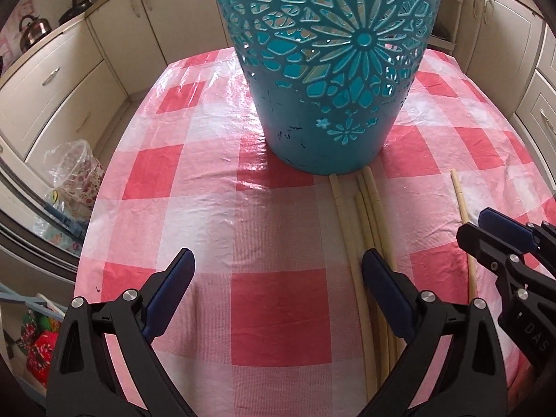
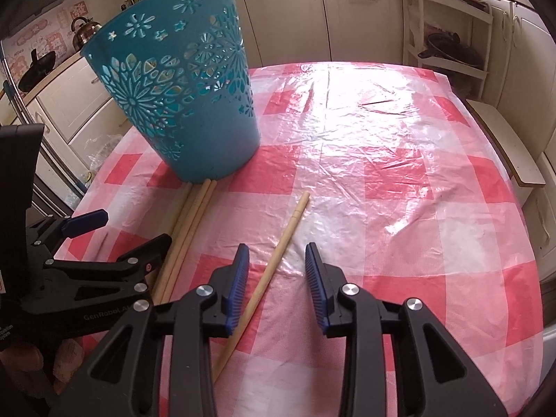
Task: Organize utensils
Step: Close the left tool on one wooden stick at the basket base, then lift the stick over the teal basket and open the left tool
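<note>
A teal openwork basket (image 1: 330, 69) stands upright on the red-and-white checked table; it also shows in the right wrist view (image 2: 184, 104). A bundle of pale chopsticks (image 1: 368, 215) lies on the cloth with its ends against the basket's base, also seen in the right wrist view (image 2: 187, 226). One single chopstick (image 2: 274, 253) lies apart to the right, also in the left wrist view (image 1: 464, 215). My left gripper (image 1: 278, 271) is open and empty, its right finger over the bundle. My right gripper (image 2: 278, 253) is open, its jaws on either side of the single chopstick.
The checked plastic tablecloth (image 2: 399, 173) covers the whole table. Cream cabinets (image 1: 69, 80) surround it, with a kettle (image 1: 33, 31) on the left counter. A white shelf rack (image 2: 451, 34) stands at the far right. Bags (image 1: 73, 170) sit on the floor to the left.
</note>
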`<state>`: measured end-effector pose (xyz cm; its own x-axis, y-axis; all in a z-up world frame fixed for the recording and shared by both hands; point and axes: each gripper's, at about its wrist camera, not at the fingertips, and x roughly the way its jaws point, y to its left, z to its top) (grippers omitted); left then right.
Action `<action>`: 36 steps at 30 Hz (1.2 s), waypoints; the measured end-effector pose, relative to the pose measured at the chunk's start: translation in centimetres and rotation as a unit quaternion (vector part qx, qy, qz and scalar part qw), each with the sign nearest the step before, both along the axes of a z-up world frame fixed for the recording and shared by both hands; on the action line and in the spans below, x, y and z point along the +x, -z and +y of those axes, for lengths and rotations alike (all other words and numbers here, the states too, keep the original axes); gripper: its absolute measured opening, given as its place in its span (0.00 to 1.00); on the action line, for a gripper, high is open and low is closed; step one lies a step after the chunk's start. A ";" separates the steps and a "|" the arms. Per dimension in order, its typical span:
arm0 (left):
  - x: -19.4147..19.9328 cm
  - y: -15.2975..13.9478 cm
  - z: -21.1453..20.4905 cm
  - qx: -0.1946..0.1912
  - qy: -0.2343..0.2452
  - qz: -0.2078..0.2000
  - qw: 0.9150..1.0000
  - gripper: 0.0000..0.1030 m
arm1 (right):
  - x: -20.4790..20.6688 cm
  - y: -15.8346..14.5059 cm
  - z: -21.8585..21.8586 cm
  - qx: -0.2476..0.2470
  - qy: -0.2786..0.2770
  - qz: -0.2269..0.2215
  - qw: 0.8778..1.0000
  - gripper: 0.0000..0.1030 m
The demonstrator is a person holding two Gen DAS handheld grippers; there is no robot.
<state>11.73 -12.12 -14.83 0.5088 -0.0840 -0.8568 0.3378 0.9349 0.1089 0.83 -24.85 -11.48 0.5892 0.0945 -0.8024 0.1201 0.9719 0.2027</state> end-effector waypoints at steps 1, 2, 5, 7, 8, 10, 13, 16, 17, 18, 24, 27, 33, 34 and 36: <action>0.0 -0.1 -0.1 -0.004 0.005 0.000 1.000 0.83 | 0.1 0.0 0.1 -0.003 0.000 0.000 1.000 0.33; -0.1 -0.2 0.0 -0.012 0.013 0.002 1.000 0.75 | 0.1 0.0 0.3 -0.010 -0.003 0.000 1.000 0.33; -0.3 -0.4 0.1 -0.023 0.031 0.009 0.999 0.58 | 0.2 0.0 1.1 -0.034 -0.026 0.003 0.999 0.18; -0.2 -0.5 0.5 -0.036 0.040 0.017 0.998 0.46 | 0.3 -0.1 1.6 -0.028 -0.054 0.008 0.998 0.12; -0.1 -0.6 1.0 -0.040 0.040 0.020 0.998 0.39 | 0.3 -0.1 1.8 -0.023 -0.068 0.012 0.997 0.12; 0.2 -0.7 1.6 -0.044 0.041 0.027 0.998 0.35 | 0.3 -0.3 2.0 -0.012 -0.090 0.018 0.996 0.12; 0.7 -0.8 2.1 -0.052 0.043 0.040 0.997 0.36 | 0.6 -0.5 1.4 -0.014 -0.071 0.017 0.997 0.25; 1.6 -0.8 2.4 -0.056 0.029 0.042 0.997 0.36 | 1.0 0.0 0.6 0.003 -0.049 0.018 0.999 0.31; 2.0 -0.8 2.4 -0.056 0.029 0.038 0.997 0.36 | 1.1 0.0 0.6 0.004 -0.048 0.017 0.999 0.31; 2.1 -0.7 2.4 -0.054 0.031 0.033 0.998 0.36 | 1.2 0.1 0.7 0.002 -0.050 0.016 0.999 0.31; 1.9 -0.6 1.9 -0.046 0.107 0.023 0.993 0.17 | 2.3 0.1 1.8 -0.023 -0.122 0.029 0.992 0.12; 2.5 -0.7 2.2 -0.041 0.158 0.033 0.986 0.10 | 2.5 -0.1 2.8 -0.048 -0.183 0.036 0.981 0.12; 3.0 -0.7 2.2 -0.026 0.194 0.048 0.979 0.11 | 3.0 0.2 1.1 -0.012 -0.156 0.037 0.987 0.22; 3.2 -0.7 2.2 -0.028 0.182 0.052 0.982 0.14 | 3.0 0.2 0.8 -0.004 -0.147 0.034 0.989 0.29; 3.5 -0.7 2.2 -0.037 0.154 0.058 0.986 0.26 | 3.2 0.3 0.9 0.004 -0.132 0.026 0.991 0.30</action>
